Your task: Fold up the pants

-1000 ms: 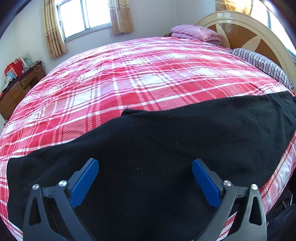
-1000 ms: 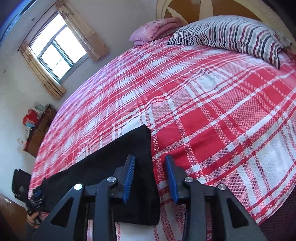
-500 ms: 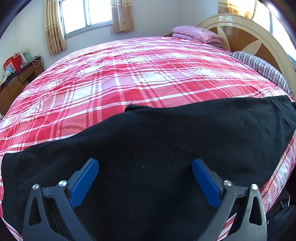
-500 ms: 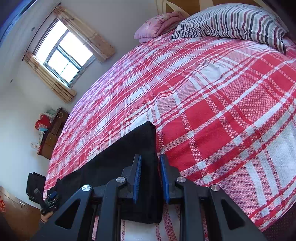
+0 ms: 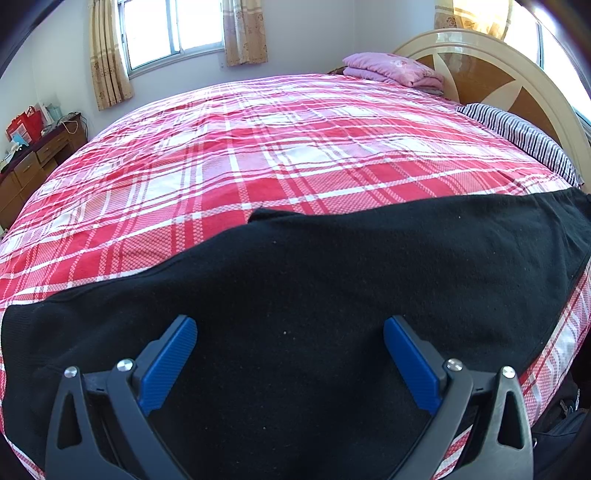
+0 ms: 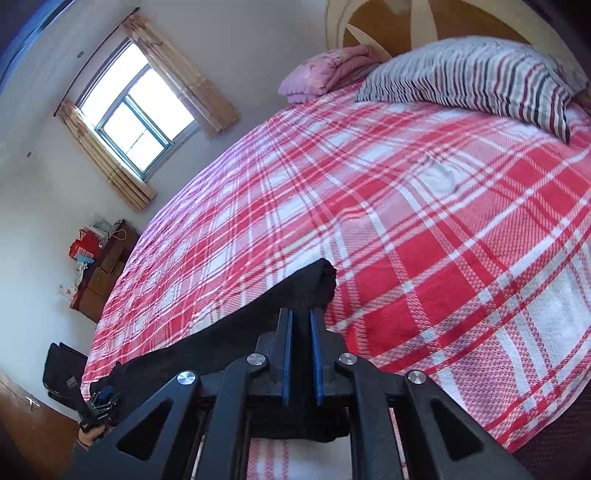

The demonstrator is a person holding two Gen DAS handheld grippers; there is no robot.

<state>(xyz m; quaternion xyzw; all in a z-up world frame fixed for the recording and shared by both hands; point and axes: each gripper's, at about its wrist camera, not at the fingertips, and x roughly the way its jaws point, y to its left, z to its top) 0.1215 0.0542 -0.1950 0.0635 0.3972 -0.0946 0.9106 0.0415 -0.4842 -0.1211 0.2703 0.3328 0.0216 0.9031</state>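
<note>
Left gripper [image 5: 290,334]: bottom of the left wrist frame, blue pads spread wide apart, nothing between them, black pants [image 5: 332,295] directly under and ahead of it.

Right gripper [image 6: 301,325]: bottom centre of the right wrist frame, blue pads pinched almost together on black fabric, clamped on the pants [image 6: 295,291] near one end. That end bunches up just above the fingertips and lifts slightly off the sheet.

Pants position: left wrist view has them as a wide black band across the lower half of the frame, lying flat along the near edge of the bed, with a small corner poking up mid-frame. In the right wrist view they run from the clamp down to the lower left, where the left gripper [image 6: 99,402] and the hand [image 6: 88,435] holding it show small.

Under it all: red-and-white plaid bedspread [image 5: 277,147].

Farther back: striped pillow [image 6: 472,81] upper right, folded pink blanket [image 5: 391,68] beside it, wooden headboard [image 5: 491,74] behind both.

Far wall: window [image 5: 173,29] with beige curtains [image 5: 107,55], upper left. Wooden dresser [image 5: 33,158] with clutter at the left edge.
</note>
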